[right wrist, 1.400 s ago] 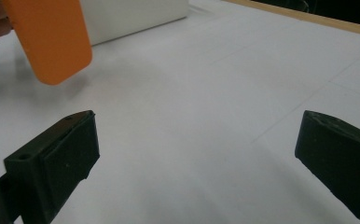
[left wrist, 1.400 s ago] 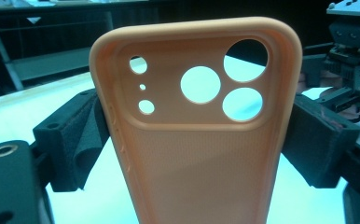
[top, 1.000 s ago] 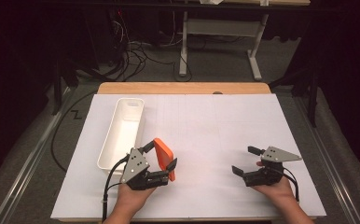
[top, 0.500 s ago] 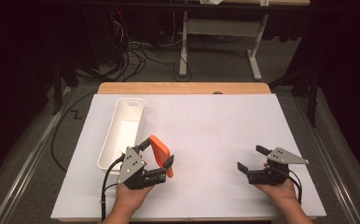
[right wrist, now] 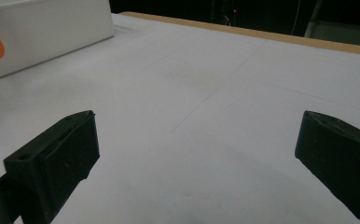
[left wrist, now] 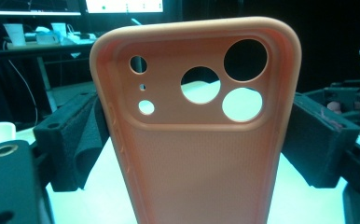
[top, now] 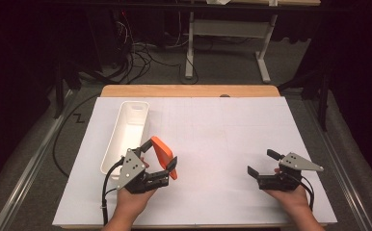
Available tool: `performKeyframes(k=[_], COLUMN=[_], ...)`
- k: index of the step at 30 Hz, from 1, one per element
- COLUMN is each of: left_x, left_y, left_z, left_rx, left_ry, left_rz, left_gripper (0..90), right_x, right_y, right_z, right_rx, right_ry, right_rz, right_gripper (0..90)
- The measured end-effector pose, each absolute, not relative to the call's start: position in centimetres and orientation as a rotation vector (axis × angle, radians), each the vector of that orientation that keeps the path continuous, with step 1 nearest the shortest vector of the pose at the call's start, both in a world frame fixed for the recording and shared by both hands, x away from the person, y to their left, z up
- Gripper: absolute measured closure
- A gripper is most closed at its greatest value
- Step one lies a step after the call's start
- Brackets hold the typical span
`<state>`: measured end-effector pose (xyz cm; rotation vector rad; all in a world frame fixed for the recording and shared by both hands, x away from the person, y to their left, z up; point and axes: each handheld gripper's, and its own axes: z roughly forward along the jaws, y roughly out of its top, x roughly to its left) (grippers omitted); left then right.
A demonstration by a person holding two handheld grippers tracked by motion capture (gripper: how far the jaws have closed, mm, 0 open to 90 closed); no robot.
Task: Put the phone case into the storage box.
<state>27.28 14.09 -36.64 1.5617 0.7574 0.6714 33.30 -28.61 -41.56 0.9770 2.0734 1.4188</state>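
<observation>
Broadly, a table [top: 213,125] covered with a white sheet is seen from above, with a strip of bare wood along its far edge. A long white tray [top: 126,134] is set on the left part of the sheet, its length running away from the person; a stretch of its white wall [right wrist: 43,32] is also caught at the upper left of the right gripper view.

Just beside the near end of the tray, the left gripper [top: 159,159] is held in a hand [top: 128,202] at the near edge of the table. An orange phone case [top: 163,155] is clamped between its 2 jaws, which are pressed against the case's 2 long sides. In the left gripper view the case [left wrist: 197,154] is seen upright with its hollow inner side towards the camera, and round camera cut-outs are visible near its top. From above, the case is seen raised off the sheet and tilted, near the tray but apart from it.

Well apart, at the near right of the table, the right gripper [top: 260,162] is held low over the sheet. Its 2 jaws are spread wide, and nothing is held between them; bare white sheet is seen in the gap [right wrist: 197,154].
</observation>
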Motion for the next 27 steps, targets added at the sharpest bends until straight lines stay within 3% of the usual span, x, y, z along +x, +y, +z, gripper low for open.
performKeyframes(k=[27], left_x=[27.0], left_y=[16.1], left_z=[-34.4], left_rx=[1.472], left_ry=[0.766], left_rz=[0.757], left_gripper=[15.8], right_x=[33.0], right_y=[-27.8], right_z=[-41.8], right_rx=[0.922], right_ry=[2.093], right_rz=[1.448], right_gripper=[0.0])
